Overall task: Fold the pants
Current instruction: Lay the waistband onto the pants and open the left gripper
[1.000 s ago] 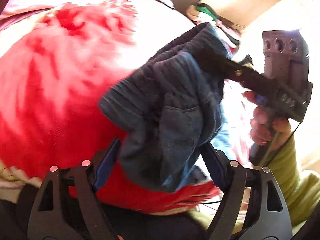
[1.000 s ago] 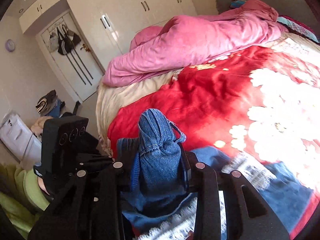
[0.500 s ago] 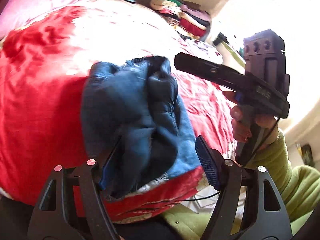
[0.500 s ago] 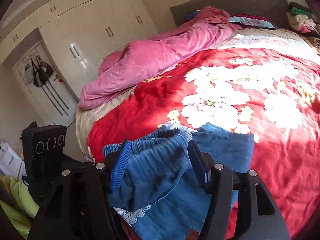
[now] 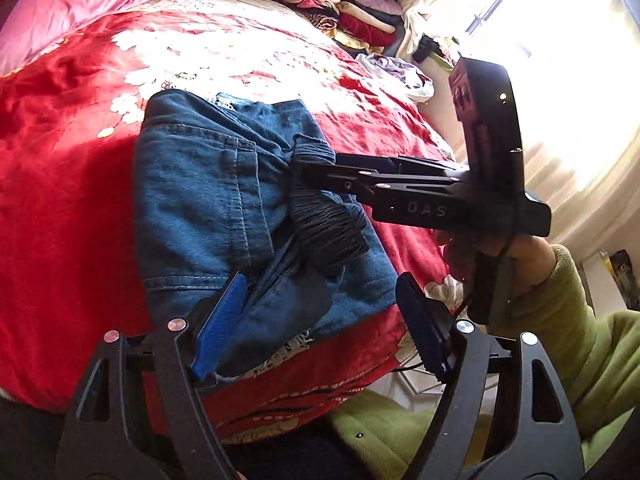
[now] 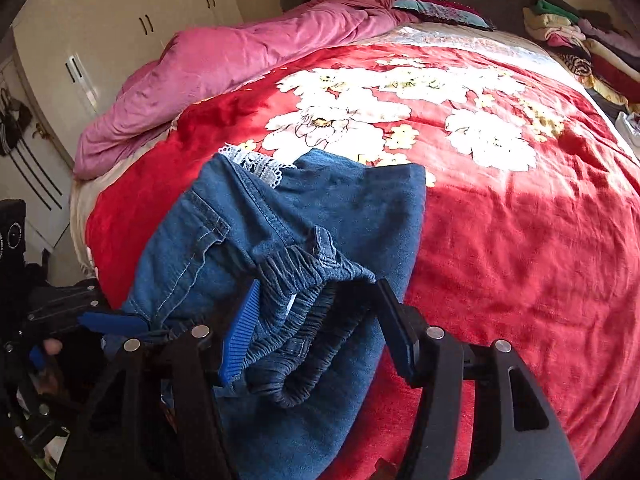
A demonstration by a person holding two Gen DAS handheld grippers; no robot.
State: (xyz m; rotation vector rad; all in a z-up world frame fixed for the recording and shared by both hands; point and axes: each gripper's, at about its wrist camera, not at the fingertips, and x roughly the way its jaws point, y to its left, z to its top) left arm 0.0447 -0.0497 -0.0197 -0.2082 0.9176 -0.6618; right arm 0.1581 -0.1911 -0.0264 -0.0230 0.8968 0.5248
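Blue denim pants (image 5: 208,196) with white lace trim lie folded over on the red flowered blanket (image 5: 60,200), near its front edge; they also show in the right wrist view (image 6: 288,216). My left gripper (image 5: 320,320) is open, its jaws wide apart around the near corner of the pants. My right gripper (image 6: 316,328) is open too, jaws either side of the bunched elastic waistband (image 6: 304,288). In the left wrist view the right gripper (image 5: 312,172) reaches in from the right and its tips rest at the waistband.
A pink duvet (image 6: 240,52) lies bunched along the far left of the bed. A stack of folded clothes (image 5: 344,12) stands at the far right by the window. White wardrobes (image 6: 112,40) are on the left. The blanket's front edge (image 5: 300,392) is close below my grippers.
Both grippers held the bunched pants up one second ago. They have since opened and the pants have dropped flat onto the blanket, now folded over.
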